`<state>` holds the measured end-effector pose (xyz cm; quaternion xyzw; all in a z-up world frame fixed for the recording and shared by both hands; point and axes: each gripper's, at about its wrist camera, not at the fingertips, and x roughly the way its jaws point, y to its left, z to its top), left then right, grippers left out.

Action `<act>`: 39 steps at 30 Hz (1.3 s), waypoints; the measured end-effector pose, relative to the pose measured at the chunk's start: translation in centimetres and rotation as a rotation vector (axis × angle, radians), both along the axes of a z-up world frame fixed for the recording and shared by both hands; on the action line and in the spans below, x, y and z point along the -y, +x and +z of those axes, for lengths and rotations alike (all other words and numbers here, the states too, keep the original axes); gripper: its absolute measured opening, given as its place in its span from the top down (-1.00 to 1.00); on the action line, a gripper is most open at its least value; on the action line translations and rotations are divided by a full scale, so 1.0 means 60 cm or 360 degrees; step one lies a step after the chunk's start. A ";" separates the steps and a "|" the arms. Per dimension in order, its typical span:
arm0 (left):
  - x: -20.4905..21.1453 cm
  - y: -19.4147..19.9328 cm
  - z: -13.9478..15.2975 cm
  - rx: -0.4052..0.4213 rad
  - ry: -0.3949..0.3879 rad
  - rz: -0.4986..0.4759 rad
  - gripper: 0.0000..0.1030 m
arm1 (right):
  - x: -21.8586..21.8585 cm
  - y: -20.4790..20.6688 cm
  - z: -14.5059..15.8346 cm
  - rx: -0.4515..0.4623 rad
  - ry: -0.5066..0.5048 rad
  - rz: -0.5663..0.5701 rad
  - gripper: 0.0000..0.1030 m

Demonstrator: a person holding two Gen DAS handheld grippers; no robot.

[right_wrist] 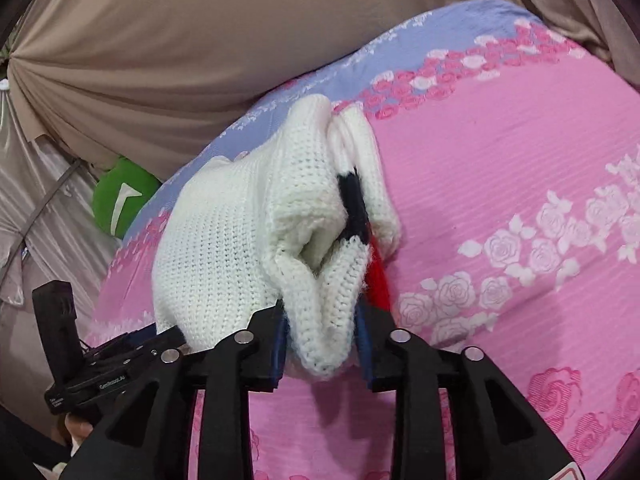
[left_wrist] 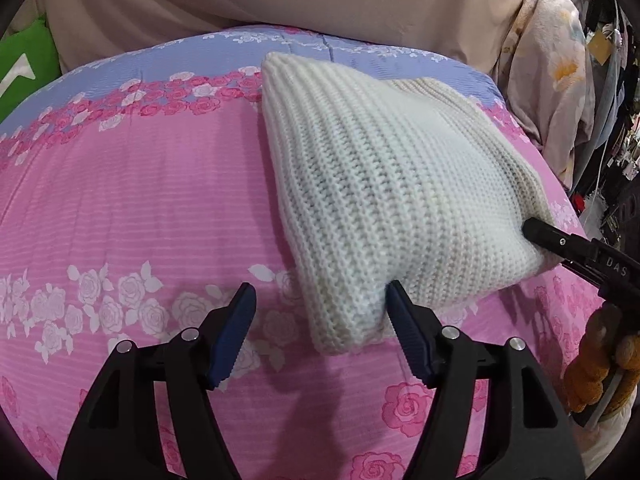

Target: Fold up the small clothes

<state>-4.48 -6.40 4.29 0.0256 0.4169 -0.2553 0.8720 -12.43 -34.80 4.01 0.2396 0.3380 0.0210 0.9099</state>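
Right tongs [right_wrist: 322,344] clamped on the knit's [right_wrist: 248,220] bunched edge, so you can carry that side over | left tongs [left_wrist: 320,312] apart, one finger touching the knit's near corner, perhaps pinning it | knit lies part-folded on the quilt [left_wrist: 140,200], red and black trim showing inside.

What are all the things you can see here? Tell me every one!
knitted garment: one, white with black and red trim, folded on the bedspread
bedspread: one, pink with rose bands and a lilac edge, under everything
curtain: one, beige, behind the bed
green cushion: one, green with a white mark, beside the bed's far edge
floral cloth: one, pale with orange flowers, right of the bed
left gripper: black with blue pads, open, one pad at the garment's near corner
right gripper: black with blue pads, shut on the garment's edge
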 end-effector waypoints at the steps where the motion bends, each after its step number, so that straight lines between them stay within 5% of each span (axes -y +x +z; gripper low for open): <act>1: -0.004 -0.006 0.013 0.0027 -0.0023 -0.0005 -0.26 | 0.002 -0.006 0.013 0.0026 -0.0016 -0.0007 0.19; 5: -0.015 -0.014 0.068 0.0146 -0.0125 -0.0009 -0.41 | 0.019 -0.005 0.071 0.0195 -0.0028 -0.0028 -0.29; 12: 0.035 0.046 0.090 0.0185 -0.0109 0.0046 -0.45 | -0.003 0.149 0.054 -0.0009 -0.0160 0.0101 -0.31; 15: 0.047 0.057 0.080 0.0151 -0.0108 0.0046 -0.45 | -0.006 0.152 0.062 0.0043 -0.0137 0.0158 0.66; 16: 0.050 0.057 0.080 0.0164 -0.0099 0.0033 -0.45 | 0.004 0.139 0.073 0.0122 -0.0069 0.0184 0.71; 18: 0.058 0.057 0.074 0.0195 -0.0039 0.0048 -0.44 | 0.035 0.116 0.086 0.0235 -0.0002 0.0138 0.76; 21: 0.070 0.076 0.043 0.0095 -0.0002 0.0033 -0.47 | 0.070 0.155 0.007 -0.0032 -0.0033 0.0036 0.78; 22: 0.071 0.080 0.034 0.0073 -0.0007 0.0035 -0.48 | 0.079 0.154 -0.007 0.0015 0.0041 0.0062 0.79; 28: 0.074 0.079 0.033 0.0092 0.0022 0.0071 -0.51 | 0.057 0.087 0.078 0.0164 -0.0108 -0.0033 0.70; 32: 0.071 0.074 0.035 0.0095 0.0021 0.0071 -0.50 | -0.006 0.031 0.104 0.0244 -0.0193 0.0122 0.63; 35: 0.076 0.070 0.033 0.0126 0.0049 0.0080 -0.51 | -0.054 0.022 0.069 0.0137 -0.0312 0.0226 0.66; 37: 0.075 0.066 0.034 0.0130 0.0054 0.0081 -0.51 | -0.048 0.033 0.024 -0.0010 -0.0442 0.0135 0.90; 39: 0.072 0.058 0.034 0.0119 0.0044 0.0055 -0.51 | -0.013 0.033 -0.022 -0.0097 -0.0341 0.0072 1.00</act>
